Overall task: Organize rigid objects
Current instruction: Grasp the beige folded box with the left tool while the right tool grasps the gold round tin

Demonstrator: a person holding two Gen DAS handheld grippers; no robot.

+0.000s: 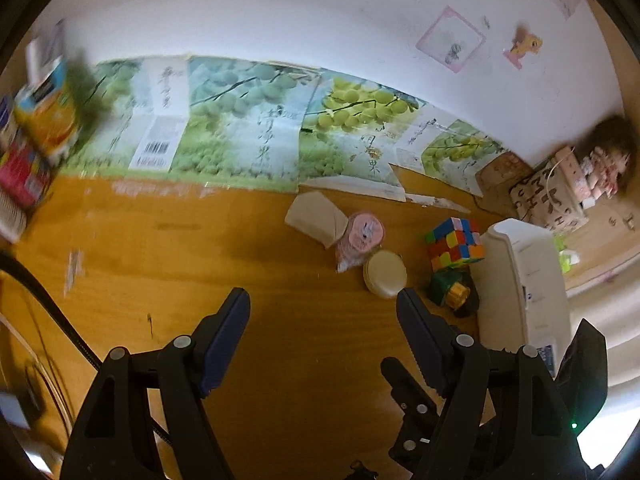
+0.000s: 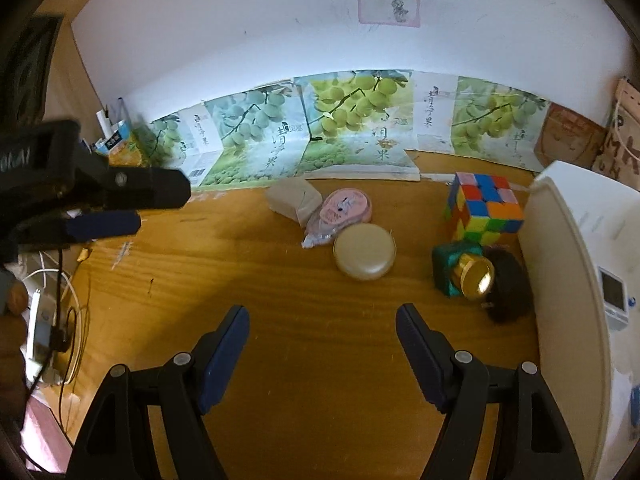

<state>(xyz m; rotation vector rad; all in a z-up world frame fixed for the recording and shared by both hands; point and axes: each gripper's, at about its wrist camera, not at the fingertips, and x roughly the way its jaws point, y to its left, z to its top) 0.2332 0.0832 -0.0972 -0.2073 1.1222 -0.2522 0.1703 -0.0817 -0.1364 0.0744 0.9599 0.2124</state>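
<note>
1. The left tool [image 1: 323,304] and the right tool [image 2: 322,320] both gape wide over bare desk [image 2: 320,360], holding nothing.
2. Beyond the right tool lies a round cream tin [image 2: 364,252].
3. Farther right, the colour cube [image 2: 484,212] stands beside a white box [image 2: 568,248] at the desk's right edge.

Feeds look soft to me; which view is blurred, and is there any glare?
Left wrist view: motion smear at its left edge, boxes streaked; Rubik's cube only slightly soft. Right wrist view: sharper, the cube crisp; glare on the gold cap.
</note>
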